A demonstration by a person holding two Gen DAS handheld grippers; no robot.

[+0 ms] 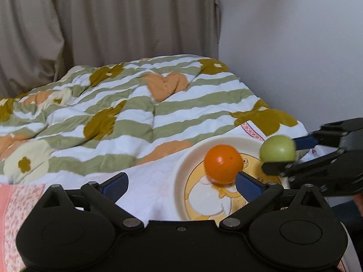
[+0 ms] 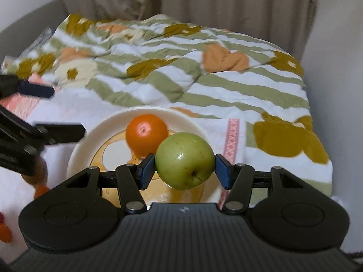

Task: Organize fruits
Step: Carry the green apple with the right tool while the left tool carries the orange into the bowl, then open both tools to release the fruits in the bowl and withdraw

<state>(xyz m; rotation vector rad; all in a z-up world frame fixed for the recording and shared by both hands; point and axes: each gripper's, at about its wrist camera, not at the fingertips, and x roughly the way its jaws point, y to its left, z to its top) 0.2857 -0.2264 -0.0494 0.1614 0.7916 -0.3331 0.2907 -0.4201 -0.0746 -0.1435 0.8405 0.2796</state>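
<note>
A cream plate (image 2: 95, 131) with a yellow cartoon print lies on the bed; it also shows in the left wrist view (image 1: 188, 158). An orange (image 2: 146, 133) sits on the plate, seen too in the left wrist view (image 1: 223, 164). My right gripper (image 2: 185, 170) is shut on a green apple (image 2: 185, 161) and holds it above the plate's near side; the apple shows in the left wrist view (image 1: 277, 149). My left gripper (image 1: 181, 185) is open and empty at the plate's left edge, its right fingertip (image 1: 246, 182) close beside the orange.
A striped flowered quilt (image 1: 127, 113) covers the bed behind the plate. Curtains (image 1: 102, 22) and a wall (image 1: 295, 45) stand behind. Small orange-red fruits (image 2: 4, 233) lie at the far left in the right wrist view.
</note>
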